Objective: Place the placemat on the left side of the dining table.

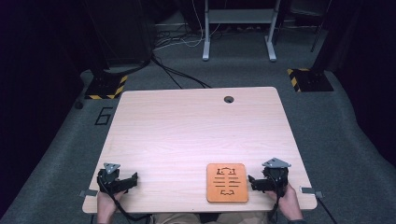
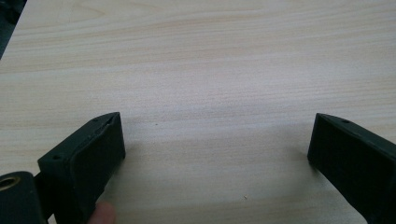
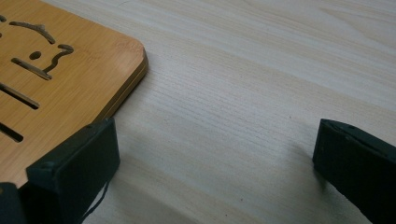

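Observation:
An orange-brown wooden board point(image 1: 227, 182) with cut-out slots lies flat near the table's front edge, right of centre. My right gripper point(image 1: 254, 183) rests on the table just right of it, open, nothing between its jaws. In the right gripper view the board's rounded corner point(image 3: 70, 70) lies beside and partly behind the left jaw, and the right gripper point(image 3: 217, 154) frames bare wood. My left gripper point(image 1: 133, 179) rests at the front left of the table, open and empty. The left gripper view shows the left gripper point(image 2: 215, 140) spread wide over bare tabletop.
The light wooden table point(image 1: 196, 130) has a round cable hole point(image 1: 229, 99) near its far edge. Grey carpet surrounds it. A white metal frame point(image 1: 238, 28) and black-and-yellow striped floor pads point(image 1: 107, 87) stand beyond the far edge.

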Tool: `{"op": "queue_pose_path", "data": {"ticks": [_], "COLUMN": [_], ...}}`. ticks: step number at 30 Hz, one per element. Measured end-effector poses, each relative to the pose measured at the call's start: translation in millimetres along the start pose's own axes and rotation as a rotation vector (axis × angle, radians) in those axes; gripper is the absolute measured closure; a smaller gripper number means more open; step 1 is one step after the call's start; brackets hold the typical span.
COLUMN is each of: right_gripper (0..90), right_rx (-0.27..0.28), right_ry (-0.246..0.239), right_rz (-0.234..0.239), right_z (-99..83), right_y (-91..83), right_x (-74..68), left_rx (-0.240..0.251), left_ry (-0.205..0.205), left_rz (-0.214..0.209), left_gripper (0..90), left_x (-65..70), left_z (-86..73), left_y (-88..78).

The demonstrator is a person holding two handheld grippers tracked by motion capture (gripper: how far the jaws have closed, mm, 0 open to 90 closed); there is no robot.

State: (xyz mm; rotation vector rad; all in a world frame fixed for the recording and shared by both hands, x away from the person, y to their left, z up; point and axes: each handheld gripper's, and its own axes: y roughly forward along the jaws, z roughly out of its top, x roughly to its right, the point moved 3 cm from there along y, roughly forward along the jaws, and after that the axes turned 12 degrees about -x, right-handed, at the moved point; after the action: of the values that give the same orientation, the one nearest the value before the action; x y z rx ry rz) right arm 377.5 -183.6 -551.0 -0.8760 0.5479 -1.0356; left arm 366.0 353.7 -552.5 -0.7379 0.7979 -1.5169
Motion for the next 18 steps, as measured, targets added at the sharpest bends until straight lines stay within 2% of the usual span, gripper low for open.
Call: {"op": "queue_pose_path", "data": {"ticks": [8,9,12,18], "right_gripper": [0.0,0.0,0.0,0.0], "right_rx": [-0.002,-0.001,0.002,0.000], "right_ry": [0.005,0.017,0.014,0.006], "right_rz": [-0.002,0.001,-0.009,0.006], "right_z": [0.1,0.3,1.0,1.5], "right_y": [0.1,0.1,0.8,1.0], "right_x": [-0.2,-1.2,-0.7,-1.0], "left_rx": [-0.007,-0.004,0.000,-0.003], "left_ry": [-0.002,-0.001,0.006,0.004], "left_rz": [0.006,0.005,0.003,0.002], "left_gripper": [0.4,0.4,0.3,0.3], "left_x": [1.8,2.1,2.5,3.2], "left_z": [1.4,1.5,1.9,1.8], "left_y": [1.5,1.8,2.2,2.0]}}
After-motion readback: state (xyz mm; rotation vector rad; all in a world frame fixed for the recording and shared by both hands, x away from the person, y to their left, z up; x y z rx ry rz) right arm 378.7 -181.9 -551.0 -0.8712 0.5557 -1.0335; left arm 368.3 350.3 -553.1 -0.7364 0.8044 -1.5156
